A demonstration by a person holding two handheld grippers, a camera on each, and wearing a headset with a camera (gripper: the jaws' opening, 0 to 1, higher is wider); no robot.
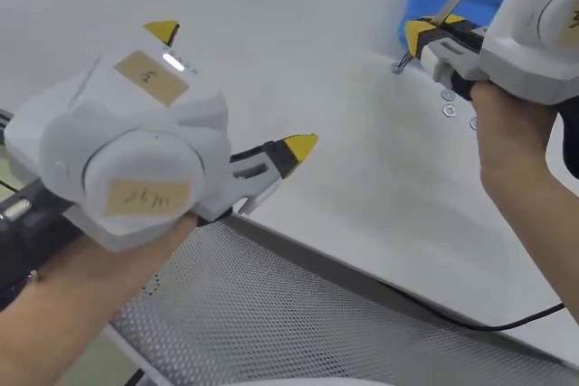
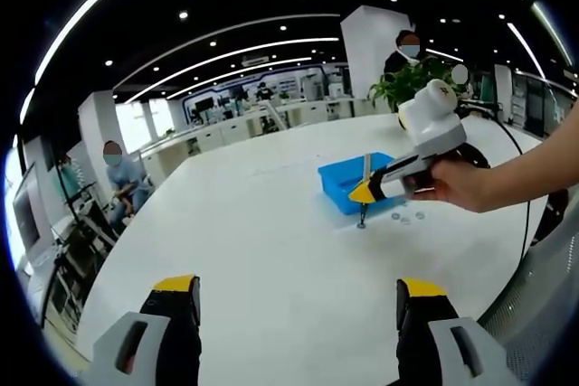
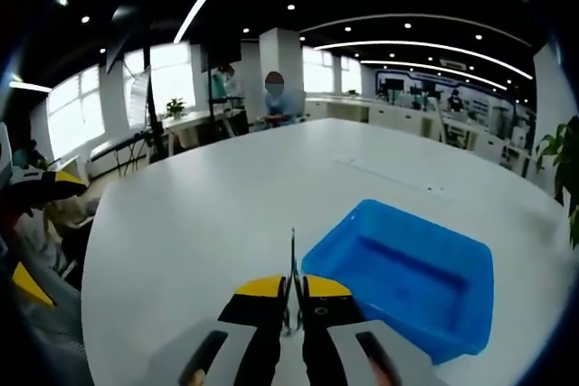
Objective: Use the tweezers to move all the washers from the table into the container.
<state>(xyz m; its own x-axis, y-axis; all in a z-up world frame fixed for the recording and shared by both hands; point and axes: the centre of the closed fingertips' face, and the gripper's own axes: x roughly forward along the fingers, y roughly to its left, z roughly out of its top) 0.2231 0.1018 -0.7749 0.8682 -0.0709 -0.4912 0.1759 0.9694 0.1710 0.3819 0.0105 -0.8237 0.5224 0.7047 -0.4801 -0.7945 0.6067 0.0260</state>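
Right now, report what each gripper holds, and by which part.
The right gripper grips the tweezers around their middle, jaws closed on them; the left gripper holds nothing, jaws open.

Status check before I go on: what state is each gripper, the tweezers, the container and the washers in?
left gripper: open, holding nothing.
right gripper: shut on the tweezers.
tweezers: held, tips near the table beside the container.
container: open top, no washers seen inside.
washers: three, flat on the table, outside the container.
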